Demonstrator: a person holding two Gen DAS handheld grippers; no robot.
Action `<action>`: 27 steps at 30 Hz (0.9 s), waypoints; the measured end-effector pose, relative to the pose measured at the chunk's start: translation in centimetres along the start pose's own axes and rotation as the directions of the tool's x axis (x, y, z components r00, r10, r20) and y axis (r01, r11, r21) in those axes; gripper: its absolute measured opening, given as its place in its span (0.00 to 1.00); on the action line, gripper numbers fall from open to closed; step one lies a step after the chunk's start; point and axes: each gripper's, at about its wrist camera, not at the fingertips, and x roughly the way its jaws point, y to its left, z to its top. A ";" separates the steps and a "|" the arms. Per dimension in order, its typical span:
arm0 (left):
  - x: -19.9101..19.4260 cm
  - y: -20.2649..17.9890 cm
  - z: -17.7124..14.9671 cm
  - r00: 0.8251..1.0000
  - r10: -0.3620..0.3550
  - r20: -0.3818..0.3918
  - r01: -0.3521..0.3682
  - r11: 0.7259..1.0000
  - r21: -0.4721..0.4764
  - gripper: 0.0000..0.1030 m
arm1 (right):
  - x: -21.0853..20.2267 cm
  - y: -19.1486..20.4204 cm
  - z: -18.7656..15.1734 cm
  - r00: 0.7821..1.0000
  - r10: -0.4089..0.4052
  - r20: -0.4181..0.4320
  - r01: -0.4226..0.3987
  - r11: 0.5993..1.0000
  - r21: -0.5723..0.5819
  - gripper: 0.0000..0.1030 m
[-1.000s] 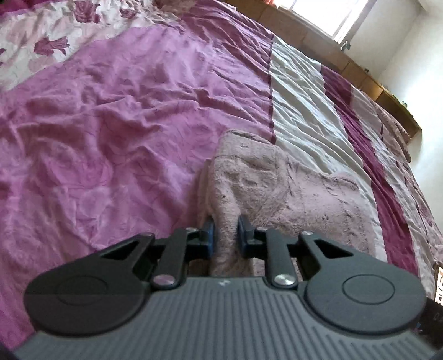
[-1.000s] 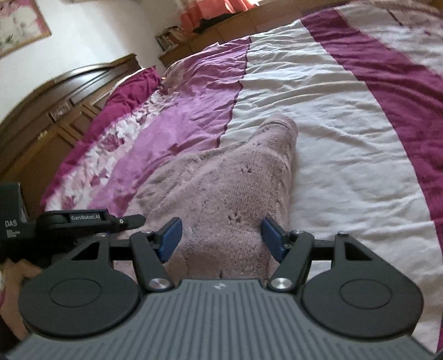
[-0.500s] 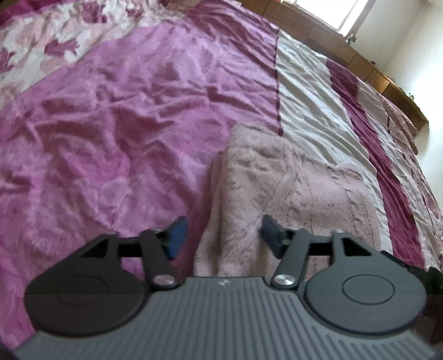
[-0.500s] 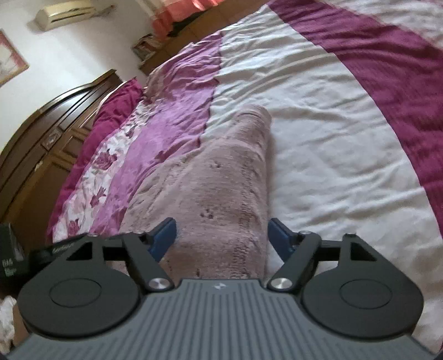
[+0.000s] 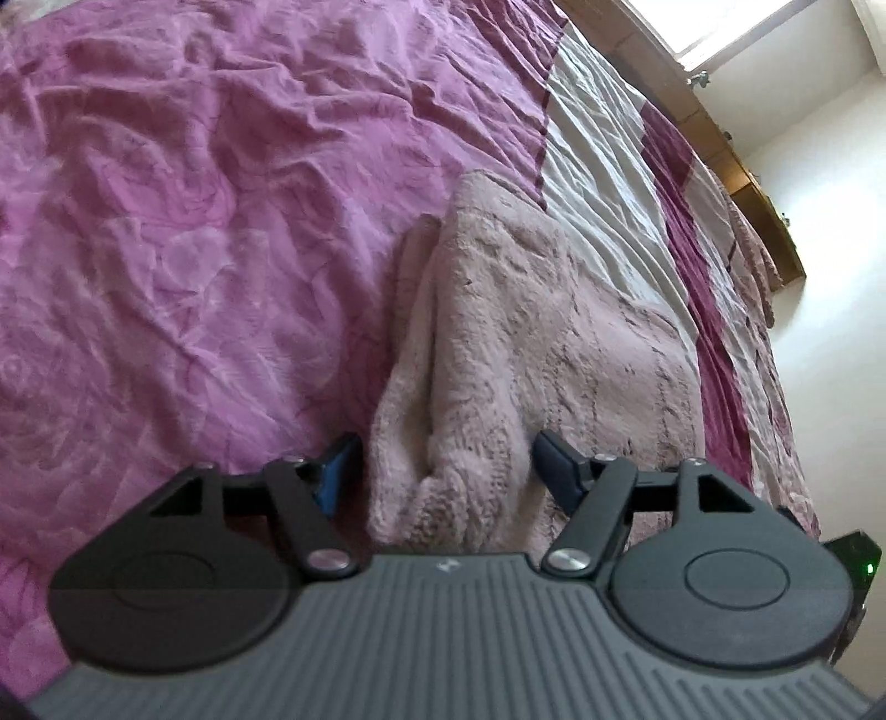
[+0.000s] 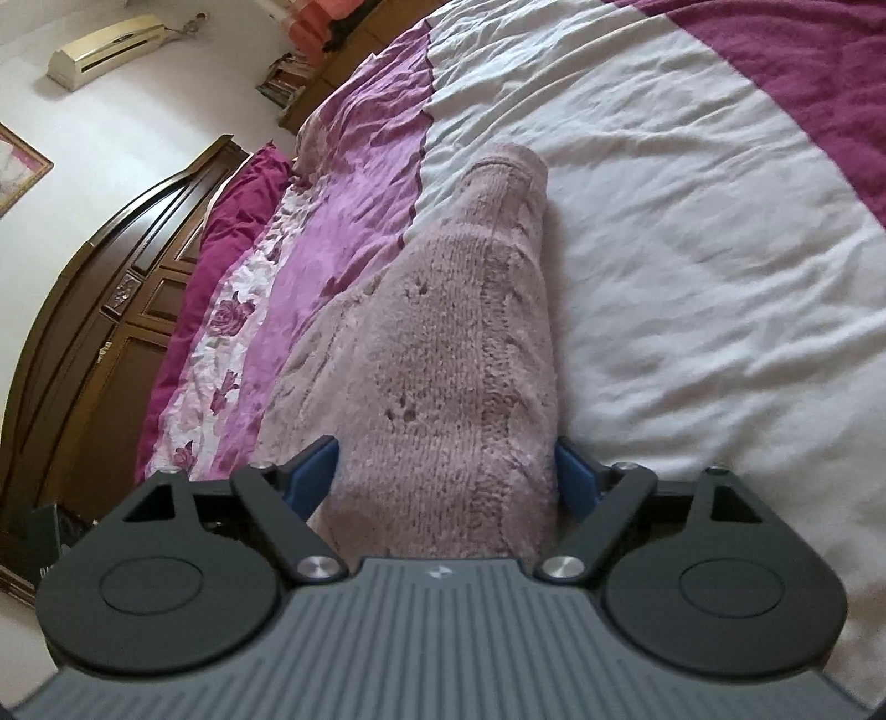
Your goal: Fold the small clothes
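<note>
A dusty-pink knitted garment (image 5: 531,332) lies folded on the bed, with a doubled edge on its left side. It also shows in the right wrist view (image 6: 443,376), stretching away from the camera. My left gripper (image 5: 443,471) is open, its blue-padded fingers on either side of the garment's near left edge. My right gripper (image 6: 446,476) is open, its fingers straddling the garment's near right end. Neither holds the cloth.
The bedspread has wrinkled pink (image 5: 194,221), white (image 6: 692,249) and magenta (image 6: 803,50) stripes. A dark wooden headboard (image 6: 94,343) stands at the left in the right wrist view. A wooden shelf (image 5: 747,183) runs under the window beyond the bed.
My left gripper was shut on the garment's edge a second ago and has let go and opened. Both grippers have come lower and closer to the garment, which now lies flatter.
</note>
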 end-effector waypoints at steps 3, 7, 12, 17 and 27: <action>0.4 0.0 -0.2 0.999 -0.040 -0.024 0.040 0.999 0.004 0.67 | 0.6 0.2 0.3 1.000 0.002 -0.011 -0.002 1.000 -0.013 0.85; 0.9 0.1 -0.6 0.997 -0.069 -0.040 0.068 0.997 -0.027 0.46 | 1.0 0.5 0.7 1.000 -0.012 -0.017 0.012 1.000 -0.019 0.66; 0.0 0.1 -0.7 0.994 -0.105 -0.025 0.103 0.990 -0.095 0.34 | 0.3 2.6 2.5 0.997 -0.058 -0.046 0.055 0.997 -0.058 0.53; -1.5 -2.5 -1.7 0.992 -0.128 -0.017 0.127 0.990 -0.052 0.33 | -3.1 6.0 4.0 0.999 -0.041 -0.021 0.037 0.987 -0.154 0.52; -2.3 -7.8 -8.6 0.977 -0.149 -0.153 0.161 0.984 0.071 0.33 | -13.2 2.7 0.9 0.992 -0.127 -0.028 0.119 0.975 -0.187 0.52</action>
